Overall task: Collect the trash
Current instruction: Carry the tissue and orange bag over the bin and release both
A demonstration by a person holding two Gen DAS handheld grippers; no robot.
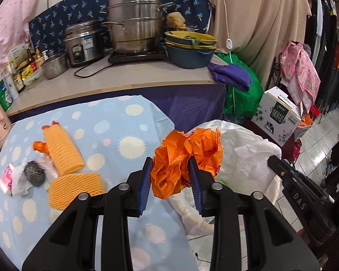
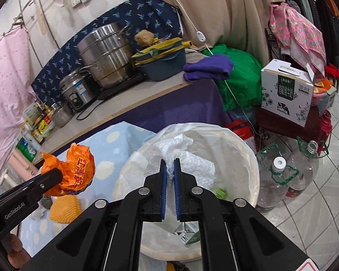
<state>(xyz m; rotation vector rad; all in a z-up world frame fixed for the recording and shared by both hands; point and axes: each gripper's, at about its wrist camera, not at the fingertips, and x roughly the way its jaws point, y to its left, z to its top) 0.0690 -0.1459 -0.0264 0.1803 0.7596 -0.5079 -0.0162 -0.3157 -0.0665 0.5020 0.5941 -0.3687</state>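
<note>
The left gripper (image 1: 171,169) clenches a crumpled orange plastic bag (image 1: 185,155) beside the white-lined round bin (image 2: 248,158); the right gripper (image 2: 170,169) pinches white paper towel (image 2: 192,158) above it, near the blue dotted tablecloth (image 1: 115,131) and cluttered kitchen counter (image 1: 124,79).

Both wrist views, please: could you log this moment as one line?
left gripper: shut on orange bag | right gripper: shut on paper towel, above bin | left on table: foam nets, scourer

Left wrist view looked down close over the dotted blue cloth (image 1: 115,122), right wrist view close above the lined bin (image 2: 241,149), both faced the counter (image 1: 128,79), shared.
</note>
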